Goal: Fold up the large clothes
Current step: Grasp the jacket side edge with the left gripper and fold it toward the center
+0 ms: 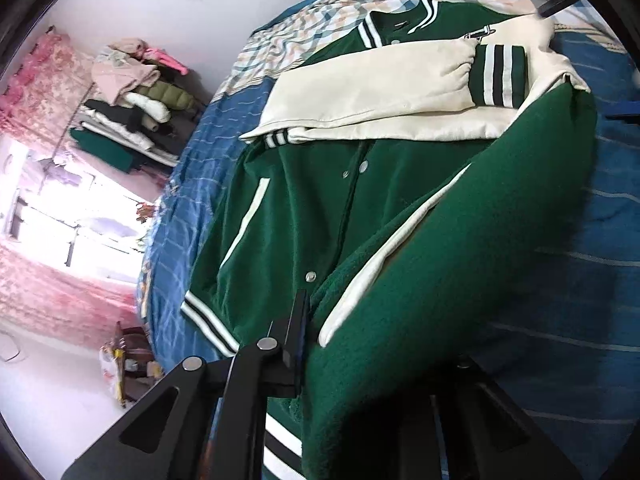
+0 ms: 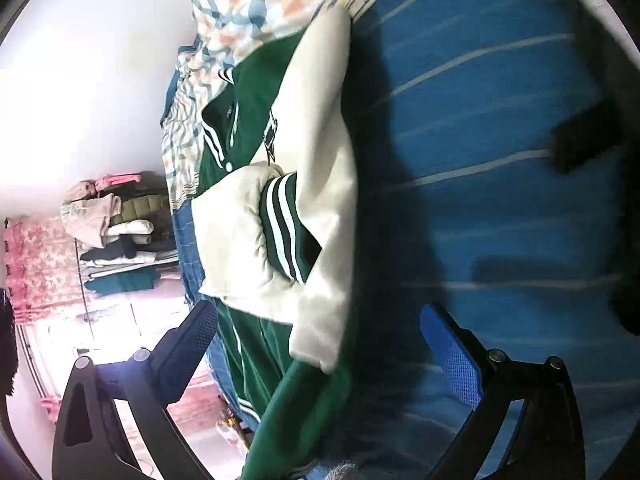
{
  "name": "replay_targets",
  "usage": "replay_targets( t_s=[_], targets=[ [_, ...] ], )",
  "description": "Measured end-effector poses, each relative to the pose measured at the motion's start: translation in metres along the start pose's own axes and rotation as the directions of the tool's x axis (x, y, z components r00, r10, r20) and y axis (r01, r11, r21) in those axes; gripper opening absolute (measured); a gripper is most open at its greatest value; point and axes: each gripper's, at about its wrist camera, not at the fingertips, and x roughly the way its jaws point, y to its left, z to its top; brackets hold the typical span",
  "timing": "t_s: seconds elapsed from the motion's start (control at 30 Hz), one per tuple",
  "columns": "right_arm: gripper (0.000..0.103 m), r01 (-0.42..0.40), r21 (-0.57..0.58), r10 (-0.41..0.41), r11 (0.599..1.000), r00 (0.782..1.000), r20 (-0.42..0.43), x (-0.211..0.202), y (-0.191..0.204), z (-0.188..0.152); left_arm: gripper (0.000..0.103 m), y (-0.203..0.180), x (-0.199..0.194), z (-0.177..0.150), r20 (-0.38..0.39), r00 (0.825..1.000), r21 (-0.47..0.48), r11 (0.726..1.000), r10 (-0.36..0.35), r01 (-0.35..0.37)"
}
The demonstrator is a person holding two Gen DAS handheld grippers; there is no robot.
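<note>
A green varsity jacket (image 1: pixel 304 208) with cream sleeves (image 1: pixel 372 92) lies on a blue striped bed cover (image 1: pixel 592 280). Both sleeves are folded across its chest. My left gripper (image 1: pixel 320 344) is shut on the jacket's lower hem side, and the lifted green panel (image 1: pixel 440 288) drapes over it and hides the right finger. In the right wrist view the jacket (image 2: pixel 256 120) lies to the left with its cream sleeve (image 2: pixel 320 200) alongside. My right gripper (image 2: pixel 320 344) is open and empty above the jacket's edge, blue pads (image 2: pixel 452 356) apart.
A checked quilt (image 1: pixel 360 4) lies bunched at the head of the bed. A rack of stacked folded clothes (image 1: pixel 132 100) stands by the wall beyond the bed's left edge. Pink curtains (image 1: pixel 40 92) and a bright window are further left. Small items sit on the floor (image 1: pixel 120 364).
</note>
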Motion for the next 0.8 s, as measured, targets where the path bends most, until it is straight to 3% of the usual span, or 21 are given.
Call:
replay_targets(
  t_s=[0.07, 0.13, 0.17, 0.2, 0.23, 0.27, 0.3, 0.4, 0.53, 0.67, 0.77, 0.8],
  targets=[
    [0.102, -0.011, 0.032, 0.011, 0.999, 1.000, 0.003, 0.032, 0.002, 0.018, 0.016, 0.007, 0.004, 0.003, 0.011, 1.000, 0.007, 1.000, -0.027, 0.027],
    [0.098, -0.043, 0.055, 0.046, 0.998, 0.998, -0.048, 0.068, 0.004, 0.035, 0.016, 0.020, 0.009, 0.008, 0.020, 0.998, -0.001, 0.998, -0.061, 0.061],
    [0.067, -0.045, 0.064, 0.049, 0.997, 0.997, -0.067, 0.087, 0.009, 0.042, 0.016, 0.025, 0.011, 0.010, 0.019, 0.997, -0.002, 0.997, -0.073, 0.073],
    [0.033, 0.019, 0.050, -0.014, 0.999, 0.996, -0.087, 0.099, 0.020, 0.047, 0.016, 0.030, 0.014, 0.013, 0.014, 0.996, -0.007, 0.996, -0.090, 0.090],
    [0.029, 0.075, 0.033, -0.072, 0.997, 0.994, -0.078, 0.108, 0.030, 0.045, 0.016, 0.039, 0.019, 0.015, 0.010, 0.994, -0.017, 0.994, -0.110, 0.110],
    [0.017, 0.115, 0.008, -0.114, 0.993, 0.992, -0.057, 0.109, 0.046, 0.044, 0.016, 0.049, 0.024, 0.018, 0.003, 0.992, -0.026, 0.992, -0.126, 0.126],
    [0.016, 0.159, -0.023, -0.159, 0.987, 0.986, -0.041, 0.107, 0.070, 0.041, 0.016, 0.060, 0.030, 0.020, -0.006, 0.989, -0.040, 0.989, -0.145, 0.145],
    [0.015, 0.192, -0.100, -0.194, 0.976, 0.981, -0.004, 0.094, 0.139, 0.028, 0.016, 0.093, 0.044, 0.025, -0.036, 0.976, -0.082, 0.973, -0.217, 0.213],
    [0.015, 0.226, -0.203, -0.227, 0.953, 0.974, 0.018, 0.104, 0.240, 0.010, 0.016, 0.155, 0.069, 0.033, -0.092, 0.932, -0.187, 0.925, -0.351, 0.330],
    [0.015, 0.304, -0.334, -0.321, 0.892, 0.947, 0.007, 0.171, 0.338, -0.011, 0.018, 0.211, 0.109, 0.033, -0.131, 0.898, -0.325, 0.874, -0.420, 0.361],
    [0.015, 0.369, -0.394, -0.405, 0.842, 0.914, -0.009, 0.245, 0.383, -0.028, 0.018, 0.242, 0.153, 0.027, -0.156, 0.899, -0.403, 0.857, -0.410, 0.321],
    [0.015, 0.402, -0.416, -0.451, 0.815, 0.892, -0.021, 0.285, 0.396, -0.031, 0.018, 0.249, 0.169, 0.024, -0.167, 0.898, -0.422, 0.853, -0.408, 0.309]
  ],
)
